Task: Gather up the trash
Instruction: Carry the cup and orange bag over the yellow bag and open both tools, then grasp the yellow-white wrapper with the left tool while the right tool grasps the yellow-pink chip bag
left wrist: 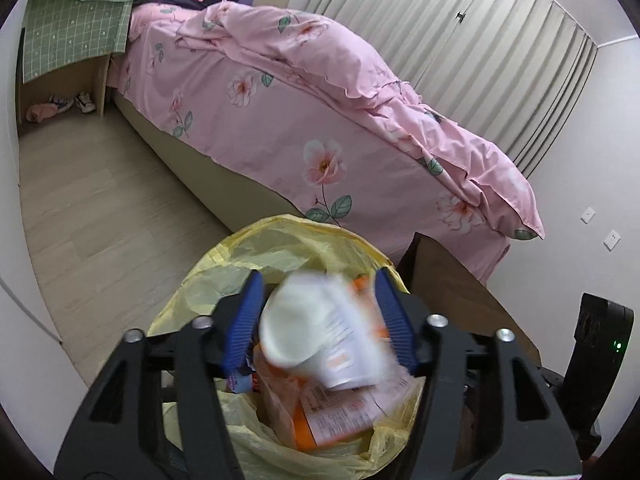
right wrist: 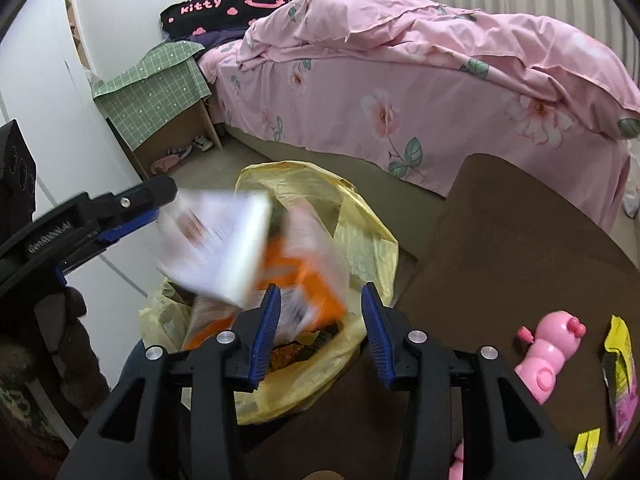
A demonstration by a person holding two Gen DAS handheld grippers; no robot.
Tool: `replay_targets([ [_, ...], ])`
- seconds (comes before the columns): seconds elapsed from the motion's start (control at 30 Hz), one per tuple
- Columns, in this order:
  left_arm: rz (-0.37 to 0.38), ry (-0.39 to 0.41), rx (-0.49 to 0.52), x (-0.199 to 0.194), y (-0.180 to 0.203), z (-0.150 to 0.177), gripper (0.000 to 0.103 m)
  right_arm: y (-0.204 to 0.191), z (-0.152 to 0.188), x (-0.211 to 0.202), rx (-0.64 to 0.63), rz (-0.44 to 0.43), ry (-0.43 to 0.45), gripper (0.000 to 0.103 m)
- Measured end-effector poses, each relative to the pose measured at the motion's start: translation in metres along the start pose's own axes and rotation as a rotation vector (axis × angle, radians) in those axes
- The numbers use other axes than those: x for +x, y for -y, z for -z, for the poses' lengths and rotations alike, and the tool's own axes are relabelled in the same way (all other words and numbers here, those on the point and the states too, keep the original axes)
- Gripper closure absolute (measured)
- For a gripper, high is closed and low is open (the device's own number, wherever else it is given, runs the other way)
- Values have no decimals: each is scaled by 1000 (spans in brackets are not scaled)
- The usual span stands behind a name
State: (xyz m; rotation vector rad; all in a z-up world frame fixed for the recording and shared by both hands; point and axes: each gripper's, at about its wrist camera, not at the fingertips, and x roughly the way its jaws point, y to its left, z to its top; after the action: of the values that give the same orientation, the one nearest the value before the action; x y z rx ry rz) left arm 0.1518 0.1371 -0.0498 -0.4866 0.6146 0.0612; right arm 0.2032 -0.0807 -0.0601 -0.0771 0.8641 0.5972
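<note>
A yellow trash bag (left wrist: 248, 256) hangs open beside the brown table (right wrist: 520, 240); it also shows in the right wrist view (right wrist: 360, 240). My left gripper (left wrist: 320, 304) is open above the bag, and a white and orange carton (left wrist: 332, 340) is blurred between its fingers, apparently falling free. The right wrist view shows that carton (right wrist: 224, 240) just off the left gripper (right wrist: 132, 208) over the bag. Orange packaging (left wrist: 332, 412) lies inside the bag. My right gripper (right wrist: 320, 320) is open and empty at the bag's near rim.
A bed with a pink floral duvet (left wrist: 320, 120) stands behind the bag. A nightstand under green cloth (right wrist: 160, 96) is at its head. On the table lie a pink toy (right wrist: 548, 348) and yellow snack wrappers (right wrist: 620, 372). Light wood floor (left wrist: 100, 208) lies to the left.
</note>
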Motion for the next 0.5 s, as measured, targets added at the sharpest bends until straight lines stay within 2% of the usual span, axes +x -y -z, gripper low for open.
replay_targets([
  [0.13, -25, 24, 49, -15, 11, -2, 45, 8, 7, -22, -8, 40, 41, 63],
  [0.27, -7, 37, 89, -32, 29, 1, 45, 24, 18, -63, -2, 81, 120, 63],
  [0.4, 67, 27, 138, -43, 59, 12, 45, 56, 37, -108, 40, 126, 181, 63],
  [0.5, 135, -3, 190, -43, 89, 28, 45, 92, 56, -138, 72, 198, 199, 61],
])
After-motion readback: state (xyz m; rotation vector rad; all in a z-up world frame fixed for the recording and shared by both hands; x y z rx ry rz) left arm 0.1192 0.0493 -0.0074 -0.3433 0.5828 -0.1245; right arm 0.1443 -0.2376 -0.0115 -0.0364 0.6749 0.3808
